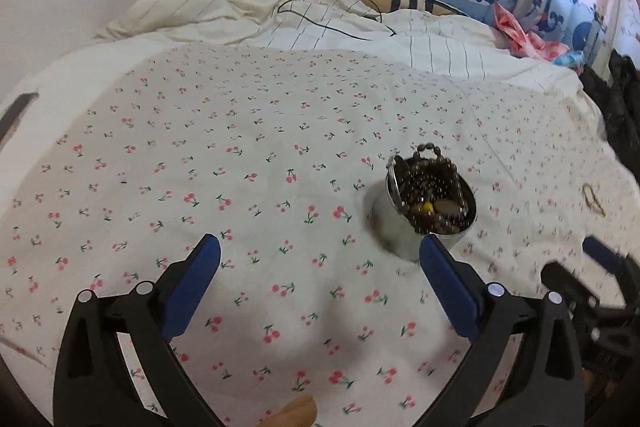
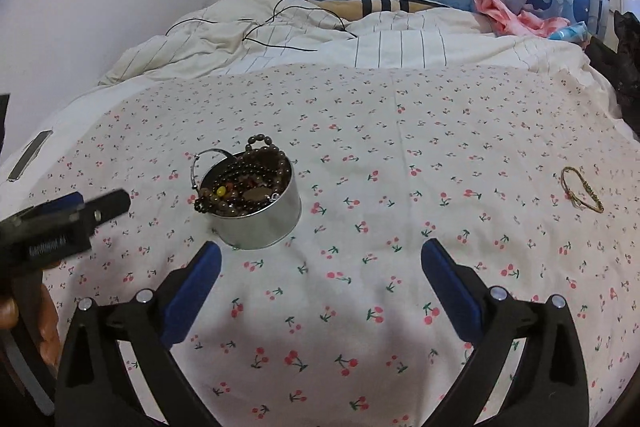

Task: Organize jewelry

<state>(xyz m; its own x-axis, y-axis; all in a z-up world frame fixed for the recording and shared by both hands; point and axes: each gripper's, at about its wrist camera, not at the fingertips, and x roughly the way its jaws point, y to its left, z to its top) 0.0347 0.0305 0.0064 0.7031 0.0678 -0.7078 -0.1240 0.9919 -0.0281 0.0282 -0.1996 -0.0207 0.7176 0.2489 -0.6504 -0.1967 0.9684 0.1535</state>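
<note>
Gold bracelet (image 2: 582, 190) lies far right of my right gripper (image 2: 320, 267) — probably the nearer one — long axis slanting, both grippers gaping wide, empty.

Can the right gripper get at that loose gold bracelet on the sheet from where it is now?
Probably yes. The right gripper is open and empty, and the gold bracelet lies alone on the cherry-print sheet, ahead and to its right, well apart from the metal tin.

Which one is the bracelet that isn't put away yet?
Look at the cherry-print bedsheet. A round metal tin full of dark beads sits on it; far to its right lies a thin gold bracelet. It lies all alone, flat on the sheet, outside the tin.
</note>
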